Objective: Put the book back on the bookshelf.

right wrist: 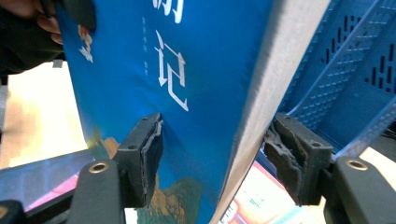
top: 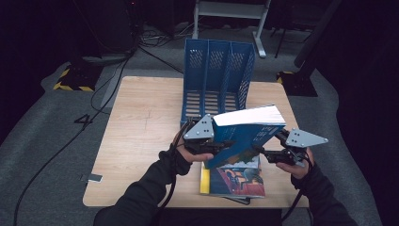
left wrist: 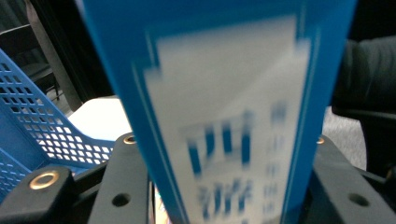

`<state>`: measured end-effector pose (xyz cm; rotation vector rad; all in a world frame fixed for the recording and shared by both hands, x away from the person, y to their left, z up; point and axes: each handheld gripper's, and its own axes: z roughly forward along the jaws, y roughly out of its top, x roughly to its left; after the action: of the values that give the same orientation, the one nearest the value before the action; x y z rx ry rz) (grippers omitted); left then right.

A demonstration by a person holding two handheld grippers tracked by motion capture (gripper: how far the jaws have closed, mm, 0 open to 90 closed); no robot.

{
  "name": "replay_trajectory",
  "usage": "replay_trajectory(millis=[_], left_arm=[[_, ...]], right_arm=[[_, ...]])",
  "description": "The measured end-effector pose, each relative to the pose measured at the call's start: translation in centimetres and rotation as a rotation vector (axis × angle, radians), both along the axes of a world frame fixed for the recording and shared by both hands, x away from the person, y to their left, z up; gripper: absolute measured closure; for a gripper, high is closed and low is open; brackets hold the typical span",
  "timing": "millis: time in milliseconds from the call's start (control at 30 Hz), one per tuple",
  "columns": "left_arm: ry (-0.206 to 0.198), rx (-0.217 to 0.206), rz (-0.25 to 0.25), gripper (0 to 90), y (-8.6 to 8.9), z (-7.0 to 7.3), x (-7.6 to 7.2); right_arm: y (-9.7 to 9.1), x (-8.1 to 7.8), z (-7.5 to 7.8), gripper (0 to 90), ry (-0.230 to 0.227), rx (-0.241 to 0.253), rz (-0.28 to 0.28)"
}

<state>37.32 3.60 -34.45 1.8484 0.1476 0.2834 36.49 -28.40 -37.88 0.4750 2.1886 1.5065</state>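
Note:
A thick blue book [top: 244,134] hangs tilted over the table's front, white page edge upward. My left gripper [top: 226,145] holds its lower left end. In the left gripper view the blurred spine [left wrist: 224,116] is wedged between both black jaws of the left gripper [left wrist: 224,144]. My right gripper [top: 261,151] is at the book's right side. In the right gripper view the book [right wrist: 187,70] stands between the jaws of the right gripper [right wrist: 215,149]. There the left pad [right wrist: 152,154] lies against the cover, and the right pad [right wrist: 282,158] stands a little off the page edge.
A blue three-slot file rack [top: 216,70] stands at the back of the wooden table [top: 141,122], just behind the book; its mesh wall [right wrist: 345,56] is close to the right gripper. A colourful book with a yellow edge [top: 237,181] lies flat under the held one.

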Motion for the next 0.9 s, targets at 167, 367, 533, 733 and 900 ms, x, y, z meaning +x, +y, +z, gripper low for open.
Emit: replay_trajectory(millis=[167,367,533,733,900], left_arm=[[0.014,-0.024,0.015,56.0,-0.1,1.4,0.2],[0.024,-0.025,0.021,54.9,-0.4,2.7,0.3],[0.034,-0.025,0.018,55.3,-0.6,3.0,0.4],[0.047,-0.011,0.027,58.0,-0.9,3.3,0.3],[0.059,-0.018,0.028,59.2,-0.9,3.3,0.3]], right_arm=[[0.3,0.2,0.4,38.0,0.008,0.003,0.013],[0.3,0.1,0.5,37.9,0.004,0.000,0.014],[0.2,0.1,0.5,37.8,0.006,0.002,0.016],[0.2,0.1,0.5,37.7,0.009,0.005,0.014],[0.2,0.1,0.5,37.5,0.007,0.002,0.011]])
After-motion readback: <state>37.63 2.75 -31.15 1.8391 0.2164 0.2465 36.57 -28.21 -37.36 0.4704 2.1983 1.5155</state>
